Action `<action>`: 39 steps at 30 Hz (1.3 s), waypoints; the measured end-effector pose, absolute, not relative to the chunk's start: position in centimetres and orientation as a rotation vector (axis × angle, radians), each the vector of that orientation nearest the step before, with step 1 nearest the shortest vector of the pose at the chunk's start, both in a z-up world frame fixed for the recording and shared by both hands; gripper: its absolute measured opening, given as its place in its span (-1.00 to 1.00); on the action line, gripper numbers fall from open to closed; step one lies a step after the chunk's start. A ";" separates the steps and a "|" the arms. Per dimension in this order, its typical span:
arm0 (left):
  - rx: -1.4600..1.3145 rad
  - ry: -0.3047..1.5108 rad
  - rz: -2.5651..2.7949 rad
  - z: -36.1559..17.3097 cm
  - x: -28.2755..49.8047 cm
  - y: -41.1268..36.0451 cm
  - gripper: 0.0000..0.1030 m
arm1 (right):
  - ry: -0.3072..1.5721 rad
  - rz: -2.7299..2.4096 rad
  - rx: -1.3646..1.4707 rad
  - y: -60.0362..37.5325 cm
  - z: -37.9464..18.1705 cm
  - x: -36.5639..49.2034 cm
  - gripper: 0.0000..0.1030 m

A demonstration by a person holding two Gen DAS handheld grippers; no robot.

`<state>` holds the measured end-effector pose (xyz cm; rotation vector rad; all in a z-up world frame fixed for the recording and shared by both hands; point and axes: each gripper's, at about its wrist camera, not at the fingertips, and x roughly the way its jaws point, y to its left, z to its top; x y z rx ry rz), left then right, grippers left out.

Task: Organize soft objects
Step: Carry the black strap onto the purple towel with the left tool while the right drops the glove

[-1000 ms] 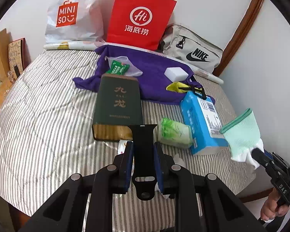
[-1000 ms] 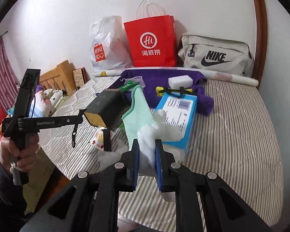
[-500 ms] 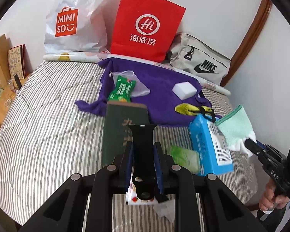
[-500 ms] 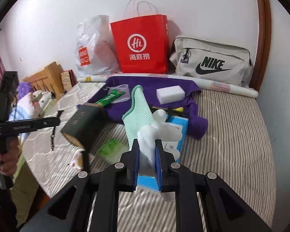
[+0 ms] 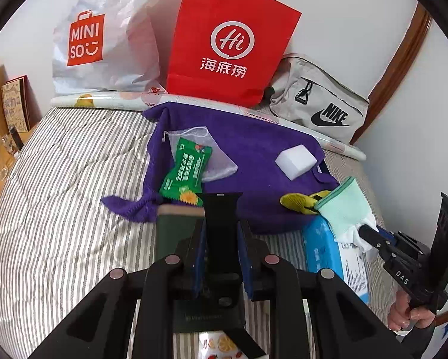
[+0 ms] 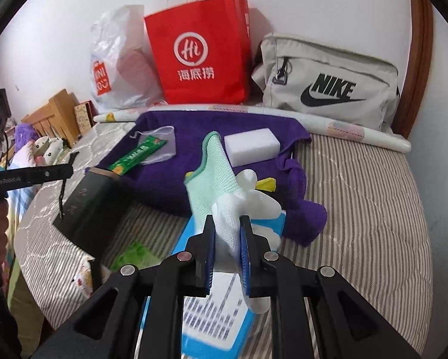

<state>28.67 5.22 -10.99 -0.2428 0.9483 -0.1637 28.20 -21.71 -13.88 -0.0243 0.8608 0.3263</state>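
Note:
My left gripper is shut on a black strap that stands up between its pads, over a dark green box. My right gripper is shut on a mint-green and white glove, held above a blue box. In the left wrist view the glove hangs at the right, near the edge of a purple towel spread on the striped bed. On the towel lie a white sponge, a green snack packet on a mesh pouch, and a yellow item.
A red paper bag, a white Miniso bag and a grey Nike bag stand against the wall behind the bed. A rolled patterned sheet lies along the back edge. Plush toys and a wooden headboard are at the left.
Both grippers have moved forward over the bed toward the purple towel, each keeping its hold. The glove now hangs near the towel's right edge.

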 end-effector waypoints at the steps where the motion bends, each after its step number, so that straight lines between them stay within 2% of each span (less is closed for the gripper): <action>1: -0.243 0.950 -0.164 -11.0 29.0 5.2 -0.61 | 0.865 0.322 -0.026 -21.6 -14.1 28.6 -0.71; 23: -0.228 0.969 -0.163 -12.5 36.4 5.9 -0.61 | 0.870 0.304 -0.043 -19.9 -14.6 36.6 -0.71; 39: -0.260 1.037 -0.201 -15.7 41.9 5.6 -0.61 | 0.883 0.299 -0.051 -19.4 -15.3 40.5 -0.71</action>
